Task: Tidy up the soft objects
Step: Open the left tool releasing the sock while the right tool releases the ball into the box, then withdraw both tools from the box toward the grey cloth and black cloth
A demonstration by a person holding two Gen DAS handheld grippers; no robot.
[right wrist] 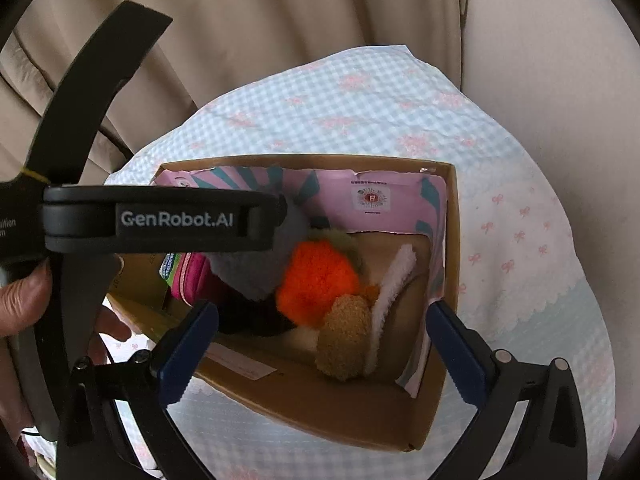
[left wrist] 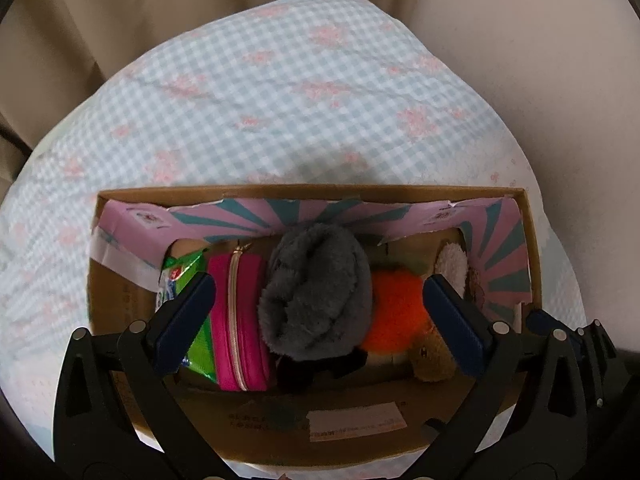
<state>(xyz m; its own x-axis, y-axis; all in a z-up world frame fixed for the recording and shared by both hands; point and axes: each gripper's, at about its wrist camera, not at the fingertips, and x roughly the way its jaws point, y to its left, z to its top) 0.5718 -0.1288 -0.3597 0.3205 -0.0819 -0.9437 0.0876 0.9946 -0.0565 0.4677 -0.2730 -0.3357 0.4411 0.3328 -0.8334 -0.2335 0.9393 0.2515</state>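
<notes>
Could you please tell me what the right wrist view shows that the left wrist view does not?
Only the right wrist view shows the person's hand and the left gripper's body labelled GenRobot.AI. Only the left wrist view shows the green packet clearly, beside the pink zip pouch. Both show the cardboard box holding the grey plush and orange plush, with open jaws above.
</notes>
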